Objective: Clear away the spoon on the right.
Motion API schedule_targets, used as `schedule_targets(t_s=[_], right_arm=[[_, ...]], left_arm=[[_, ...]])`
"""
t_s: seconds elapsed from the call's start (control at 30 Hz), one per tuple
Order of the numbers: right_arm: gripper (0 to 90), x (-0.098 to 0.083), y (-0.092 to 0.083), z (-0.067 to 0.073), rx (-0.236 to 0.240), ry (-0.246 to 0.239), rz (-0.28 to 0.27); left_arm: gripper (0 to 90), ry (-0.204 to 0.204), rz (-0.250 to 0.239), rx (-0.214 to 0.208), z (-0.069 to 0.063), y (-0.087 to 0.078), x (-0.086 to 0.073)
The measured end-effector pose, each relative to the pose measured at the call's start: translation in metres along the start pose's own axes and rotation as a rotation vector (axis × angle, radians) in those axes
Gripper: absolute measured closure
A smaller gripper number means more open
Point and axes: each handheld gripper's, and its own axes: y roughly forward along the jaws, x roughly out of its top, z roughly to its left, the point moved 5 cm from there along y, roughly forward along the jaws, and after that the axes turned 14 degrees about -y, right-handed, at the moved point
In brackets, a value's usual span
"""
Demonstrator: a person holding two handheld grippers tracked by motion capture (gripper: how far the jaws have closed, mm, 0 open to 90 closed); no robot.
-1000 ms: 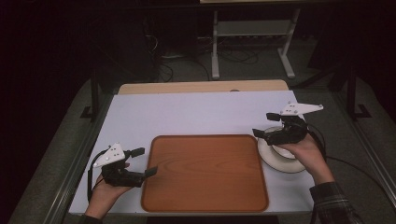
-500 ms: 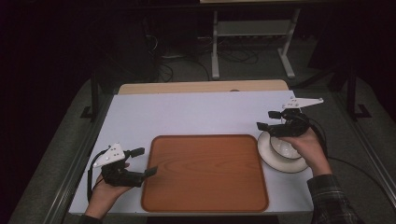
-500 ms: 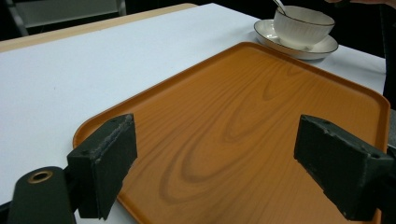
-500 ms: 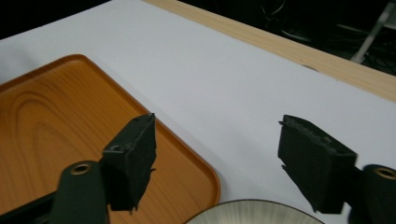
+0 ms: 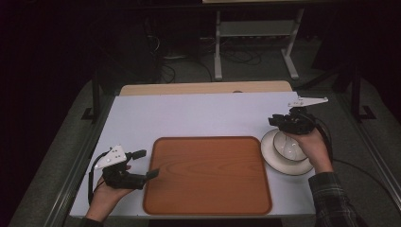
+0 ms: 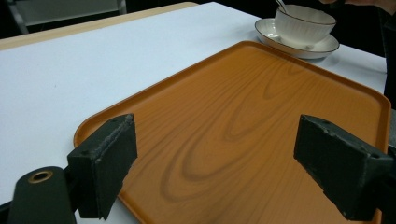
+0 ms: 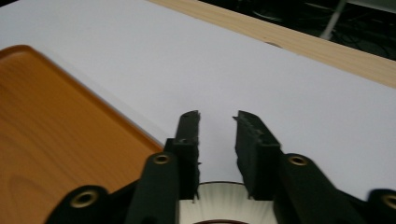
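A white cup (image 5: pixel 288 145) stands on a white saucer (image 5: pixel 273 160) just right of the wooden tray (image 5: pixel 208 184); a thin handle sticks up out of the cup (image 6: pixel 303 25). My right gripper (image 5: pixel 273 121) hovers over the saucer's far rim, pointing left. Its jaws have just been closing and now stand a narrow gap apart (image 7: pixel 217 126); bare table shows between them. My left gripper (image 5: pixel 147 164) rests at the tray's left edge. Its pads (image 6: pixel 105 170) are wide apart over the tray (image 6: pixel 243 116), with nothing in between.
The white table top (image 5: pixel 198 116) stretches beyond the tray to a wooden strip (image 5: pixel 203 88) along its far edge. The saucer lies close to the table's right edge. Dark floor, cables and a metal stand (image 5: pixel 255 33) lie beyond.
The right hand has shifted toward the far side of the saucer, uncovering the cup, and its jaws have narrowed. The left hand and the tray have kept still.
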Motion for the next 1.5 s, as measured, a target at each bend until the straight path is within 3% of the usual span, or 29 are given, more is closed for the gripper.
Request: schedule_targets(t_s=[0.27,0.7,1.5], right_arm=[[89.2,-0.005,0.002,-0.008,-0.035,0.032,0.019],[89.4,-0.018,-0.004,-0.022,-0.077,0.084,0.044],[89.4,-0.036,-0.018,-0.037,-0.125,0.118,0.072]], left_arm=[[12.8,-0.003,0.0,0.002,0.001,-0.001,0.0],[12.8,-0.004,0.006,0.005,0.001,0.0,-0.001],[12.9,-0.006,0.008,0.008,0.001,0.0,-0.001]])
